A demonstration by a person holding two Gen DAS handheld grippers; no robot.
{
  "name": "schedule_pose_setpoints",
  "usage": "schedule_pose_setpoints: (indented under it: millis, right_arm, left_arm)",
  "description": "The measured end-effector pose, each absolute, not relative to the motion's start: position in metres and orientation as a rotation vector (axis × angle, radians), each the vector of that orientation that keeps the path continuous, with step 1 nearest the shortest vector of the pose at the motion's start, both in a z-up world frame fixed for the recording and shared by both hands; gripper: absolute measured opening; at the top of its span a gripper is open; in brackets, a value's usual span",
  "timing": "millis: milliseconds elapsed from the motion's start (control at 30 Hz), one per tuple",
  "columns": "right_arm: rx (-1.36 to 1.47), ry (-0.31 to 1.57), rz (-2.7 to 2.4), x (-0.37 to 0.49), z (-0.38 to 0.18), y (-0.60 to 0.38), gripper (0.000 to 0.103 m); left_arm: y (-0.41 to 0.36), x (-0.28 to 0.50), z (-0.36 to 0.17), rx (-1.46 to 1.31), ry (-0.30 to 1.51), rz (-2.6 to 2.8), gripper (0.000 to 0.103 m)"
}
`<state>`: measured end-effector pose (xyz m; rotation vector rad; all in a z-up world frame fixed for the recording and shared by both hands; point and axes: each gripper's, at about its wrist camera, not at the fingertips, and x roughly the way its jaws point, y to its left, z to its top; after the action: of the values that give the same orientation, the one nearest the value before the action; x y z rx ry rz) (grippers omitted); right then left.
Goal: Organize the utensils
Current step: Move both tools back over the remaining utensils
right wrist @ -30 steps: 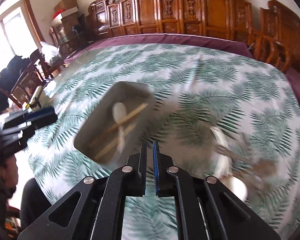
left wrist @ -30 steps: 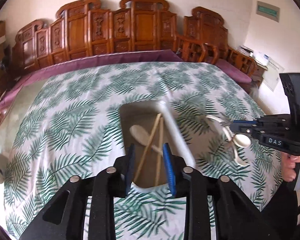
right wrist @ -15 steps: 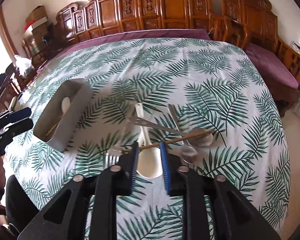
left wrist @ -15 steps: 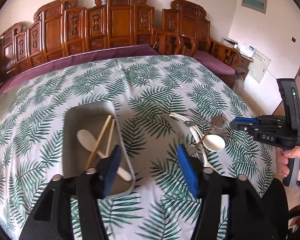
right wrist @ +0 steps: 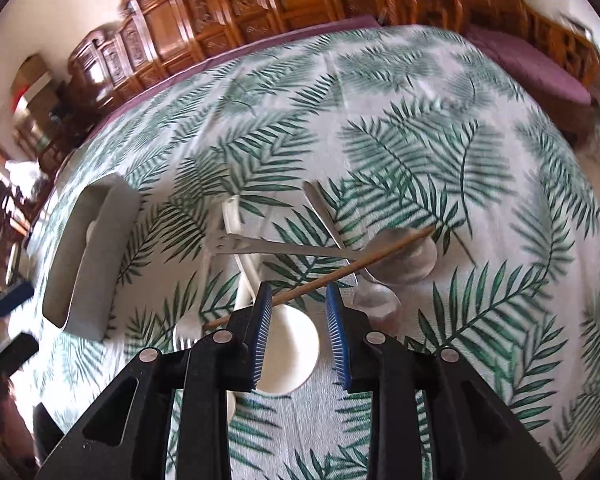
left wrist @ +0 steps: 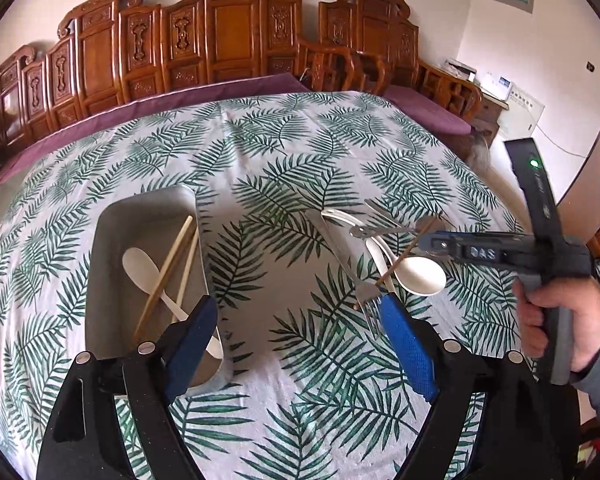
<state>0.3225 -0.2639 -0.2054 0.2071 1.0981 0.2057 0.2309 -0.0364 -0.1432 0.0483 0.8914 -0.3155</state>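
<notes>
On the counter, covered by a palm-leaf cloth, a grey tray lies at the left holding a white spoon and a pair of pale chopsticks, and the left claw hangs over bare cloth just right of it, its jaws opening wide with nothing between them. Farther right lies a loose heap: a metal fork, a white ceramic spoon, a metal spoon and a single brown chopstick crossing over them. The right claw is poised above that heap, its jaws parted a little and gripping nothing, the brown chopstick and white spoon bowl showing in the gap.
</notes>
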Motion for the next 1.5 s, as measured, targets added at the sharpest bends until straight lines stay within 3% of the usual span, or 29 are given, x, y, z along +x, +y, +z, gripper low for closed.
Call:
schedule_pose_setpoints:
  millis: [767,933,967,1000,1333,1400,1500]
  right_arm:
    - [0.314,1.171,0.084,0.342,-0.229,-0.267,0.029]
    - [0.33,1.173,0.089,0.338,-0.223,-0.269,0.02]
    - [0.32,1.181,0.083,0.337,-0.221,-0.269,0.002]
    - [0.315,1.184,0.08,0.337,-0.221,-0.27,0.0]
    - [0.37,1.165,0.1,0.336,-0.22,-0.278,0.006]
    - [0.373,1.172,0.088,0.339,-0.223,-0.275,0.024]
    - [0.367,1.191,0.062,0.344,-0.23,-0.269,0.028]
  left_arm:
    - [-0.034,0.223,-0.141,0.046,0.897,-0.314,0.08]
    - [-0.034,0.221,-0.141,0.048,0.899,-0.315,0.08]
    - [-0.035,0.221,-0.142,0.048,0.901,-0.315,0.08]
    - [-0.036,0.22,-0.142,0.049,0.902,-0.315,0.08]
    - [-0.043,0.217,-0.143,0.058,0.911,-0.324,0.08]
    - [-0.043,0.217,-0.144,0.057,0.912,-0.323,0.08]
    - [-0.043,0.217,-0.144,0.055,0.915,-0.322,0.08]
